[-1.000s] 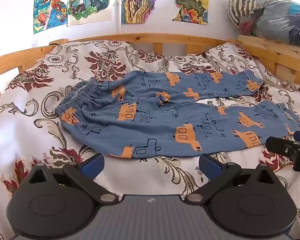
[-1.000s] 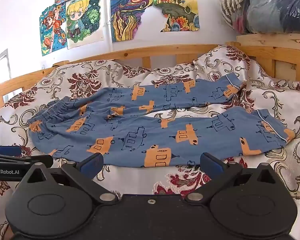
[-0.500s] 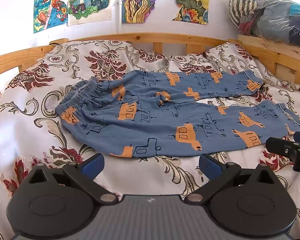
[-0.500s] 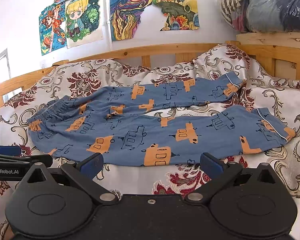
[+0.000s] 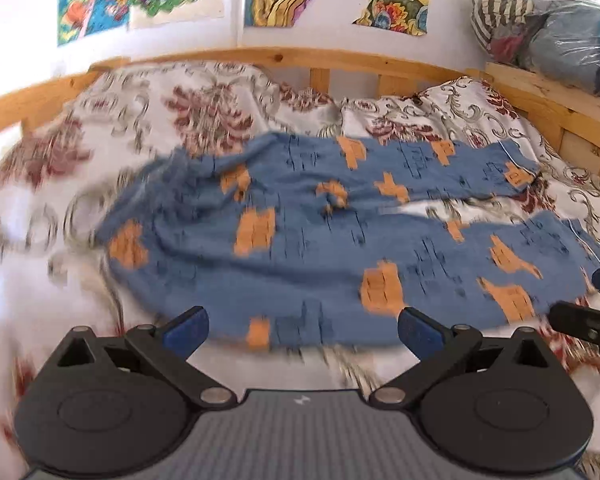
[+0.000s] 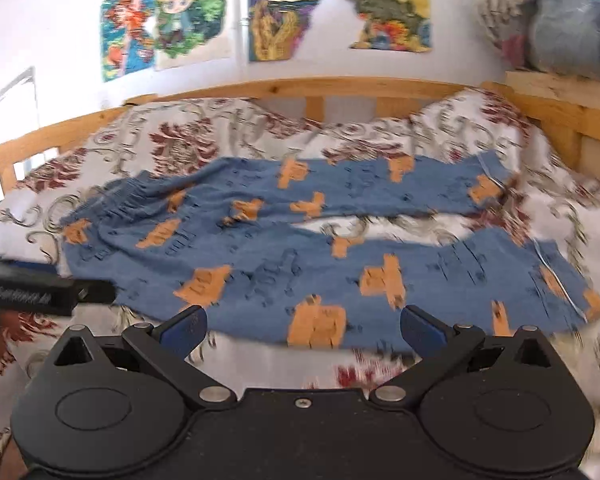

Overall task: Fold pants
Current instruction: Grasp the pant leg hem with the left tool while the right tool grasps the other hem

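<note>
While the blue pants [image 5: 320,240] lie spread flat on the floral bedspread [image 5: 220,112], legs apart, our left gripper [image 5: 302,330] and right gripper [image 6: 302,330] hover wide open and empty; we judge the cloth light, floppy, best pinched at waistband and hem

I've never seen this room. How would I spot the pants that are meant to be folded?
Find the wooden-railed bed under the wall drawings; its bedspread is white with dark red flowers. The pants lie flat across it, waistband left and legs right. They are the only blue cloth there, printed with orange blocks.
</note>
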Available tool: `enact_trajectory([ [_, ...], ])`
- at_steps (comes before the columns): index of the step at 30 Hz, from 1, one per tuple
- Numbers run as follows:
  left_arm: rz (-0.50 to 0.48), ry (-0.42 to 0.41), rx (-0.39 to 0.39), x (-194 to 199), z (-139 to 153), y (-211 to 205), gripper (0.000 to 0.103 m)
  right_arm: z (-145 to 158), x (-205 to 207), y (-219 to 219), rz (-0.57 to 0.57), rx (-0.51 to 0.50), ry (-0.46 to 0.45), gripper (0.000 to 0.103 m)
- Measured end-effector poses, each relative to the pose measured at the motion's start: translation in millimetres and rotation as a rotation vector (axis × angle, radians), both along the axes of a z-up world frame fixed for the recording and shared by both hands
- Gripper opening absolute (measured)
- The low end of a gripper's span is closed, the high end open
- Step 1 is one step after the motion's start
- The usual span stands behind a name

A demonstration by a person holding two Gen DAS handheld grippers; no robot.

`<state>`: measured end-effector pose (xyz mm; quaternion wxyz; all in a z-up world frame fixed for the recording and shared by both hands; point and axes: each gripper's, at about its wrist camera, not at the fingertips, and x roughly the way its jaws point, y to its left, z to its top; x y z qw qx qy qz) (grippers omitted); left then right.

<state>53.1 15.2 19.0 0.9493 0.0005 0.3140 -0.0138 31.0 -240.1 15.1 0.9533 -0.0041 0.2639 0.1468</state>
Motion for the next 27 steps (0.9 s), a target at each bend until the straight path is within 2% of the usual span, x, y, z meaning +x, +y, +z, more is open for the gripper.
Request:
enact_trajectory([
  [4, -0.014, 0.011, 0.02, 42.3, 23.3, 12.0, 0.103, 23.5, 33.6, -3.6, 0.061, -0.005, -0.022, 0.102],
  [11, -0.081, 0.031, 0.074, 121.6, 57.3, 42.3, 0.103, 55.1, 122.8, -1.8, 0.136, -0.011, -0.057, 0.102],
  [14, -0.13, 0.012, 0.111, 156.3, 67.0, 56.9, 0.103, 61.0, 169.4, 4.8, 0.212, -0.021, -0.028, 0.102],
  [17, -0.166, 0.039, 0.093, 196.7, 68.7, 79.1, 0.103, 61.8, 217.3, 14.9, 0.301, -0.044, 0.019, 0.102],
  [20, -0.212, 0.101, 0.056, 231.9, 64.3, 103.1, 0.103, 56.1, 259.3, 28.2, 0.374, -0.09, 0.038, 0.102],
  [23, -0.245, 0.16, 0.08, 260.5, 55.7, 119.7, 0.103, 47.6, 298.0, 42.4, 0.463, -0.156, 0.045, 0.102],
  [25, -0.272, 0.197, 0.097, 275.0, 50.2, 128.8, 0.103, 41.8, 323.3, 51.8, 0.514, -0.166, 0.066, 0.102],
  [27, -0.299, 0.23, 0.107, 284.5, 46.8, 134.2, 0.097, 35.8, 345.4, 60.8, 0.56, -0.165, 0.081, 0.102],
])
